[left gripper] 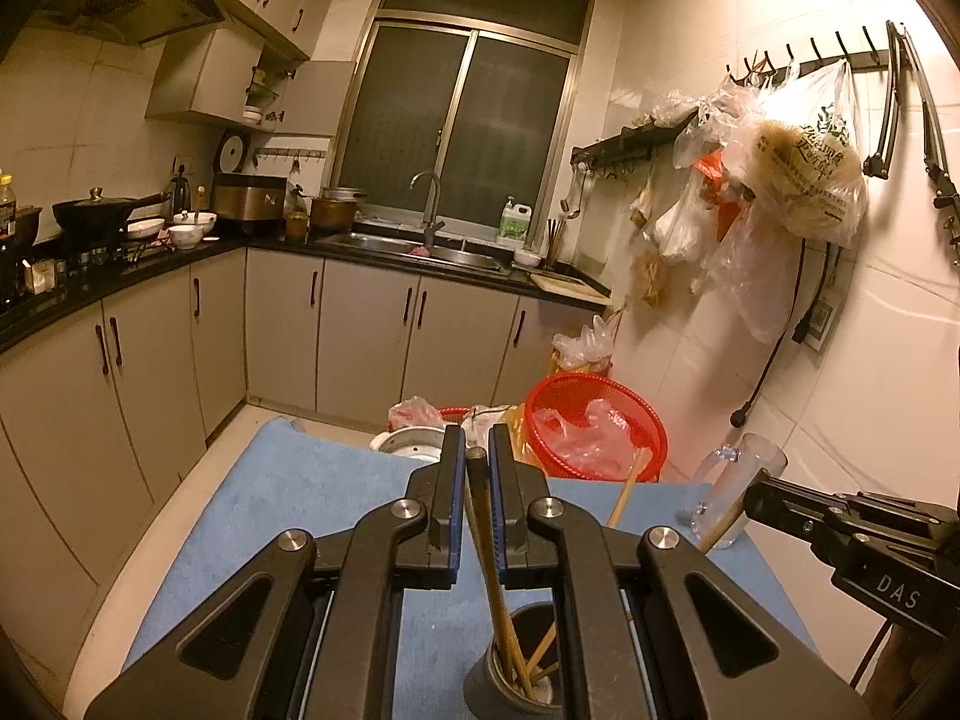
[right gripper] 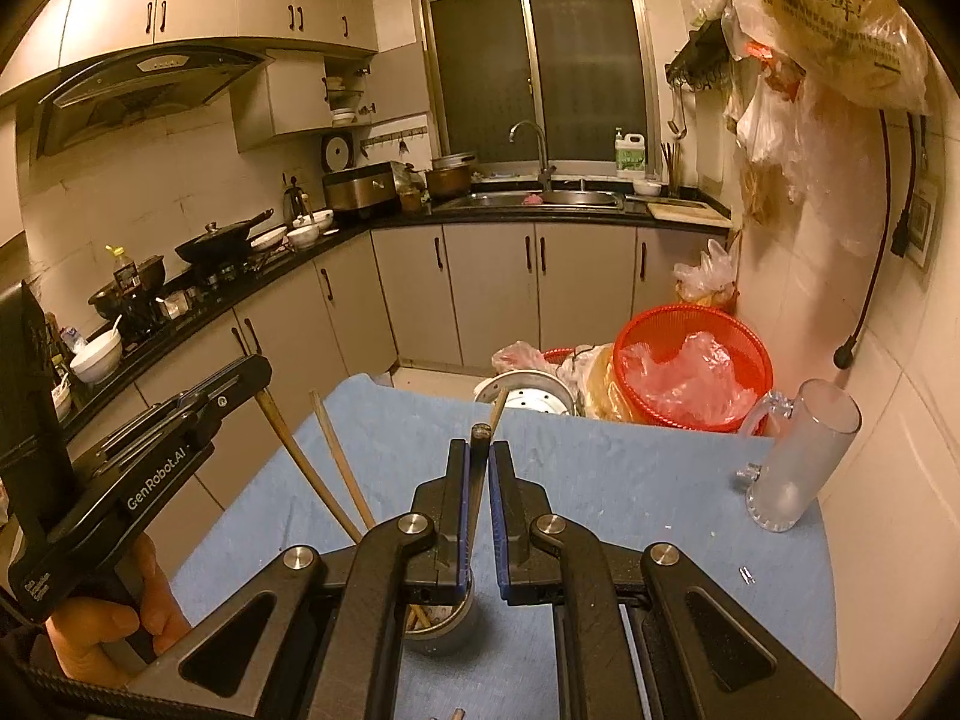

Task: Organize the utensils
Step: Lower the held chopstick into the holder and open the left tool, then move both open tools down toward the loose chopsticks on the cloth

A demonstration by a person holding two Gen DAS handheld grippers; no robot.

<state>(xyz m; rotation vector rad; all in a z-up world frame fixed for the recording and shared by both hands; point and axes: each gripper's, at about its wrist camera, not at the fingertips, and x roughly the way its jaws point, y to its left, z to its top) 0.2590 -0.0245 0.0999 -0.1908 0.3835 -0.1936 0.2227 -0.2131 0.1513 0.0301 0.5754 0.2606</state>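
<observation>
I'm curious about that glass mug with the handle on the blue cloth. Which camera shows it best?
The right wrist view: the glass mug stands whole and unobstructed on the blue cloth, handle facing left. In the left wrist view the glass mug is smaller, near the frame's right, and the right tongs cover part of it.

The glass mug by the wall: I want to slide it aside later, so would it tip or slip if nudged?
The glass mug is tall and narrow and looks empty, so a push near its rim would probably tip it. It stands on the blue cloth, which likely drags at its base rather than letting it slide. Being glass near the table's edge, a fall could break it.
</observation>
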